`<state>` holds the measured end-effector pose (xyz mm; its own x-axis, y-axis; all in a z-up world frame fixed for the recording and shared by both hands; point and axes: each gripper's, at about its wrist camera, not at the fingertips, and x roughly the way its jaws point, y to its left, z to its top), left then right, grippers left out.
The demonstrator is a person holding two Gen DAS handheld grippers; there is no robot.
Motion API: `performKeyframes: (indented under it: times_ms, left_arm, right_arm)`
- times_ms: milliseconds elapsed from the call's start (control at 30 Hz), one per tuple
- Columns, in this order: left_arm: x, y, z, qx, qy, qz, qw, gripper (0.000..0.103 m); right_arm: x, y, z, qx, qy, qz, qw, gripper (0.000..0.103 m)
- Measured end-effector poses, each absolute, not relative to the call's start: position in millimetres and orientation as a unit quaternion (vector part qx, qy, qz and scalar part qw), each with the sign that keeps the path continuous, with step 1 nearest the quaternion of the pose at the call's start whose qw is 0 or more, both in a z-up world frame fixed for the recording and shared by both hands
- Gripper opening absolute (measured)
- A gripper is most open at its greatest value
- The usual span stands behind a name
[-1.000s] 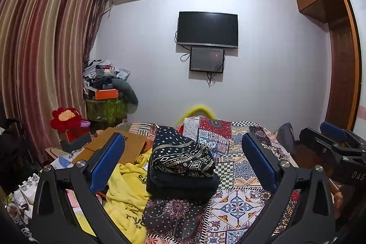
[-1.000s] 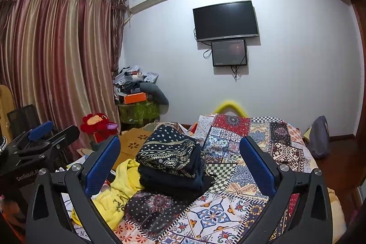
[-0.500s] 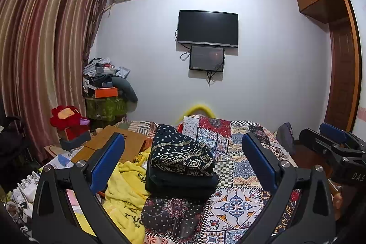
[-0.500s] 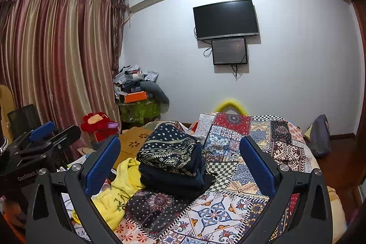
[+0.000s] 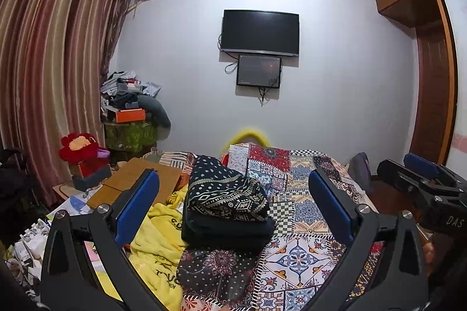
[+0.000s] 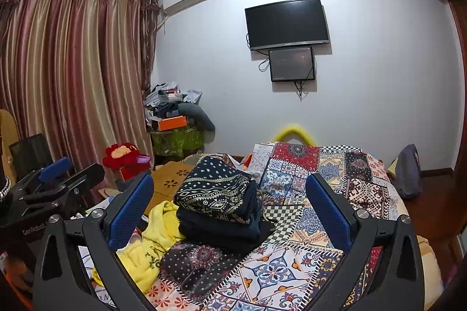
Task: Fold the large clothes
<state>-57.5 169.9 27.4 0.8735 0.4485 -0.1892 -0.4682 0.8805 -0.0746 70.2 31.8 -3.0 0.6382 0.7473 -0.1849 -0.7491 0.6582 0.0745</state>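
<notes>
Blue-padded grippers, both spread wide and empty, held above the bed.

Left wrist view: left gripper (image 5: 233, 194) has its jaws well apart, nothing between them. Folded stack of dark clothes (image 5: 226, 204), patterned piece on top, sits on the patchwork bedspread (image 5: 303, 249) straight ahead, framed by the fingers but not touched. Yellow garment (image 5: 159, 249) lies crumpled just left of the stack, touching its base. Right gripper (image 5: 420, 182) visible at right edge, side-on. Right wrist view: right gripper (image 6: 229, 207) likewise has jaws apart and holds nothing. Same stack (image 6: 219, 203) ahead, left of centre on the bedspread (image 6: 280, 267); yellow garment (image 6: 149, 246) beside it at lower left. Left gripper (image 6: 57, 179) seen at left edge. Television (image 6: 287, 22) on far wall; striped curtains (image 6: 73, 71) at left.
</notes>
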Motion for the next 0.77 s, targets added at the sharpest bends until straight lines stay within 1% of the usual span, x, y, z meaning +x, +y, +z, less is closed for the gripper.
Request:
performKeyframes:
  times_ms: [767]
  left_arm:
    - [-53.7,169.6,20.6,-0.063,0.095,0.23,0.966,0.103]
  right_arm:
    - [73.1,32.0,-7.2,-0.002,0.105,0.41,0.906,0.103]
